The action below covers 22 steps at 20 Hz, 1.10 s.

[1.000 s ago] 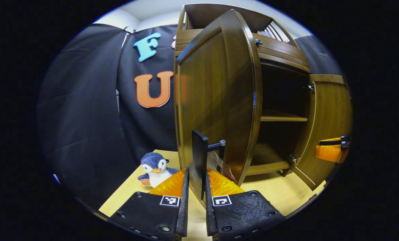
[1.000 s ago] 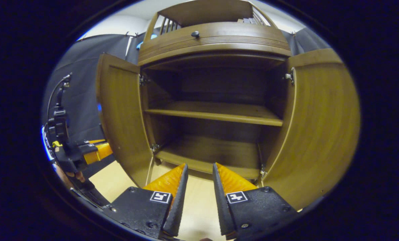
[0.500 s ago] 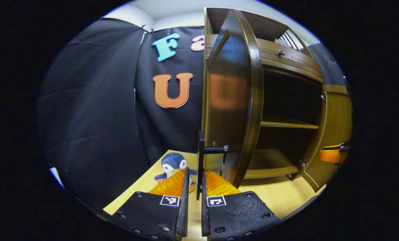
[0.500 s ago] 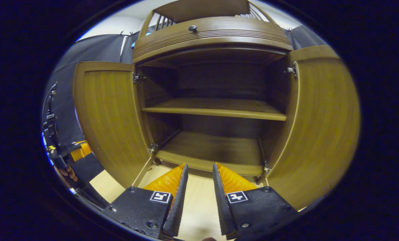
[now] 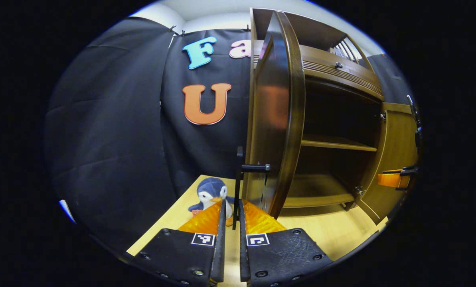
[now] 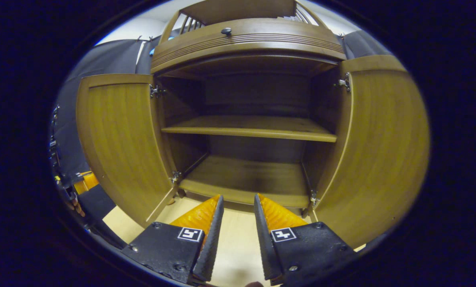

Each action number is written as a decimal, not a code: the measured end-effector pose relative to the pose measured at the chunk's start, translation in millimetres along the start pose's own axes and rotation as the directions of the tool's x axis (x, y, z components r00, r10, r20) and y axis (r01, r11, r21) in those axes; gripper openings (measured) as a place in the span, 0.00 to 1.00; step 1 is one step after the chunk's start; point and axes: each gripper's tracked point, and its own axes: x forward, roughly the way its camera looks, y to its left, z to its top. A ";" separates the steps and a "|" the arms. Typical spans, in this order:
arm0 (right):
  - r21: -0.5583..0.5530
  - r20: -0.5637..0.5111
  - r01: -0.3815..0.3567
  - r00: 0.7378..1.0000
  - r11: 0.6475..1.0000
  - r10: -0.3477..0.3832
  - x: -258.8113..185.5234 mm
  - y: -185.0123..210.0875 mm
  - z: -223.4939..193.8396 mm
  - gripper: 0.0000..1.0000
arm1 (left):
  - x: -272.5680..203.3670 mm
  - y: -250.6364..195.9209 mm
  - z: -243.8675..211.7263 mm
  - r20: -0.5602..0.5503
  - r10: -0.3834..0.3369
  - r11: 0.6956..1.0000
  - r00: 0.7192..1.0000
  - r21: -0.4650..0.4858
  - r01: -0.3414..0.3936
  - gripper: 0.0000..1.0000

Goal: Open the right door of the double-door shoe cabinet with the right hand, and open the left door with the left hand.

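Note:
The wooden shoe cabinet (image 6: pixel 245 40) stands with both doors swung out and its two shelves bare. In the left gripper view the left door (image 5: pixel 275 119) is seen nearly edge-on, and my left gripper (image 5: pixel 232 202) is shut on its black bar handle (image 5: pixel 239 175). The right gripper view shows that same left door (image 6: pixel 118 135) standing wide, with the left gripper (image 6: pixel 82 181) behind its outer edge. The right door (image 6: pixel 385 139) is open too. My right gripper (image 6: pixel 238 197) hangs open in front of the bottom shelf, holding nothing; it also appears by the right door (image 5: pixel 397 139) as the right gripper (image 5: pixel 393 178).
A small plush penguin (image 5: pixel 212 191) sits on the light wooden table (image 5: pixel 325 227) just left of the left door, close behind my left fingers. Black cloth walls close off the left and back. A hand (image 6: pixel 72 203) holds the left gripper.
The left door has swung further open, drawn by my left gripper on its handle. The right gripper has stayed nearly still in front of the cabinet.

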 end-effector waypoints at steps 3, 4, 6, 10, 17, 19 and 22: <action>0.006 -0.013 0.023 1.000 1.000 -0.023 3.1 -1.9 -2.2 0.49 | -2.5 12.0 -1.2 -0.004 0.014 1.000 1.000 -0.015 -0.014 0.15; 0.007 -0.020 0.033 0.999 0.999 -0.033 2.7 -3.1 -2.1 0.50 | -5.8 17.5 -1.3 -0.004 0.029 1.000 1.000 -0.005 -0.029 0.15; 0.011 -0.031 0.055 0.998 0.998 -0.055 3.0 -4.6 -3.9 0.50 | -10.2 34.1 -0.1 0.003 0.069 0.997 0.998 0.016 -0.069 0.15; 0.015 -0.061 0.093 0.994 0.996 -0.092 -1.6 -12.4 -13.0 0.50 | -22.8 59.6 14.5 0.048 0.185 0.982 0.982 0.030 -0.186 0.15; -0.010 0.057 0.117 0.992 0.993 -0.117 -16.7 -19.9 20.7 0.50 | -47.2 26.1 74.3 0.252 0.214 0.960 0.944 0.127 -0.251 0.29; -0.021 0.094 0.135 0.987 0.991 -0.133 -20.5 -24.9 31.2 0.50 | -38.7 -8.2 75.4 0.261 0.146 0.970 0.954 0.152 -0.190 0.35; -0.016 0.135 0.148 0.980 0.989 -0.145 -29.0 -28.0 43.1 0.54 | -30.6 -52.5 68.2 0.240 0.052 0.990 0.969 0.115 -0.082 0.47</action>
